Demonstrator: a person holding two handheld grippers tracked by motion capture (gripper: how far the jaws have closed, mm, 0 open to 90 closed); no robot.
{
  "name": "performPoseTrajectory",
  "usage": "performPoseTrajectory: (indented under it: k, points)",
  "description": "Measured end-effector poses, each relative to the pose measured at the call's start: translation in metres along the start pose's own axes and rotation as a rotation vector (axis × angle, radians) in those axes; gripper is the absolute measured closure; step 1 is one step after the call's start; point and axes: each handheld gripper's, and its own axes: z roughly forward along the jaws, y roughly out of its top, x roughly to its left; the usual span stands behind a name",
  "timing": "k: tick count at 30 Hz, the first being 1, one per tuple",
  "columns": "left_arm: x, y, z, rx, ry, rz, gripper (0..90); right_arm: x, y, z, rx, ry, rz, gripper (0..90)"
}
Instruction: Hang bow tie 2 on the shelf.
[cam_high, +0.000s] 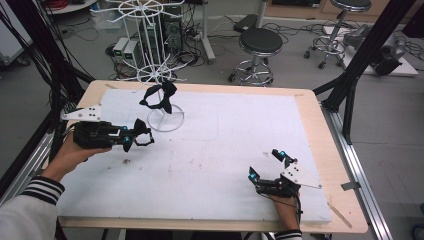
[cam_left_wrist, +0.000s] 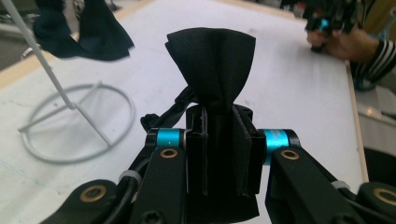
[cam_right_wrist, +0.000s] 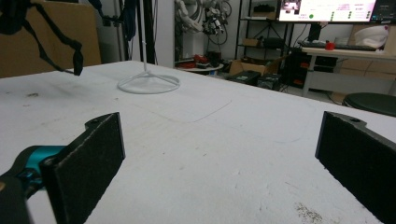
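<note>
Beside the white wire rack (cam_high: 159, 70), the left gripper (cam_high: 141, 137) is pinching a black bow tie (cam_left_wrist: 212, 60); hanging it is calling for a steady, slow lift.

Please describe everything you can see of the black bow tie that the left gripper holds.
The black bow tie looks like smooth, matte fabric. The left gripper is shut on its pinched middle, so one wing fans out above the jaws and the other hangs below them. A thin black strap trails off beside the jaws. It is held above the white table cover, near the white wire stand.
</note>
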Motion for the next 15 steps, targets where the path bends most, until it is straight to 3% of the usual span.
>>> performPoseTrajectory:
  k: [8, 15]
  points:
    - [0.001, 0.004, -0.011, -0.074, 0.074, -0.044, 76.8, 0.0, 0.0, 0.0, 0.0, -0.001, 0.0, 0.7]
    - [0.002, 0.011, -0.019, -0.132, 0.198, -0.089, 76.7, 0.0, 0.0, 0.0, 0.0, 0.001, 0.003, 0.6]
